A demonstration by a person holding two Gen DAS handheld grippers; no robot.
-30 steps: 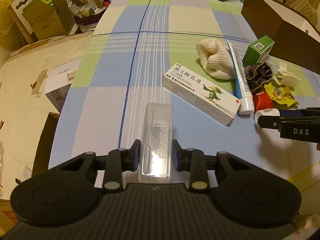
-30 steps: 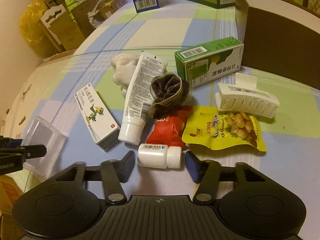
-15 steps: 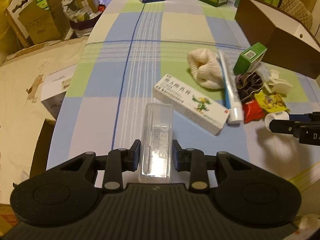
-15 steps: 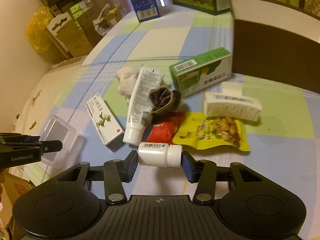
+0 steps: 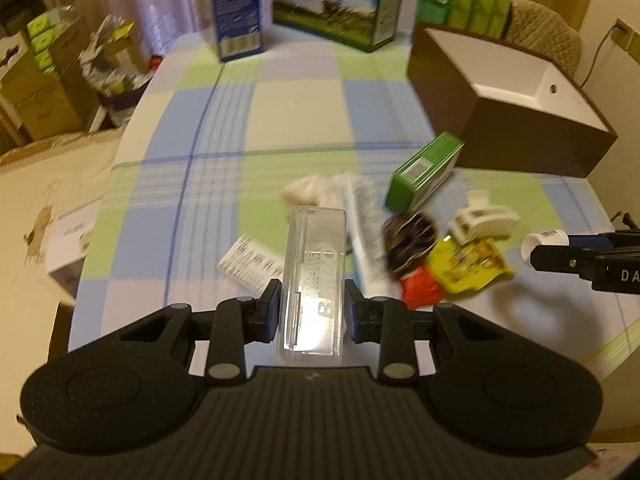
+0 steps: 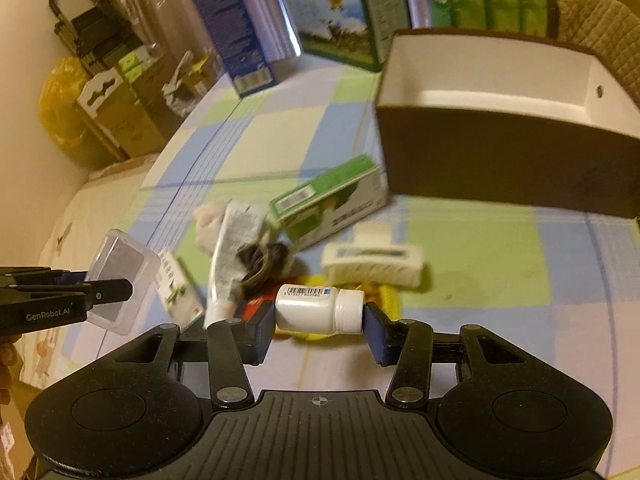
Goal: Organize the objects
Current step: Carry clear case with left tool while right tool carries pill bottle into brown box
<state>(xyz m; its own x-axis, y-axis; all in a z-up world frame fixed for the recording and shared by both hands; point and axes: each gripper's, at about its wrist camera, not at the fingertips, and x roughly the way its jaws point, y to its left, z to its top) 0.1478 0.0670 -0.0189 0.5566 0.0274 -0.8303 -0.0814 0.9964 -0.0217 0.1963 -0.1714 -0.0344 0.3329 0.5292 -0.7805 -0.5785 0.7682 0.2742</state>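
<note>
Two grippers, one item each, above the checked table (image 5: 304, 116).
The left gripper (image 5: 312, 312) clamps one clear plastic case (image 5: 314, 276); the right gripper (image 6: 319, 322) grips one white pill bottle (image 6: 316, 309). One open brown box (image 6: 500, 136) stands beyond; one green carton (image 6: 328, 204) lies near it.

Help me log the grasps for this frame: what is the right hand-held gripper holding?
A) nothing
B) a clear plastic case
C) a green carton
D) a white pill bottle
D: the right hand-held gripper has its fingers closed on the ends of the white pill bottle, lifted off the table; the clear plastic case is in the left hand-held gripper.
</note>
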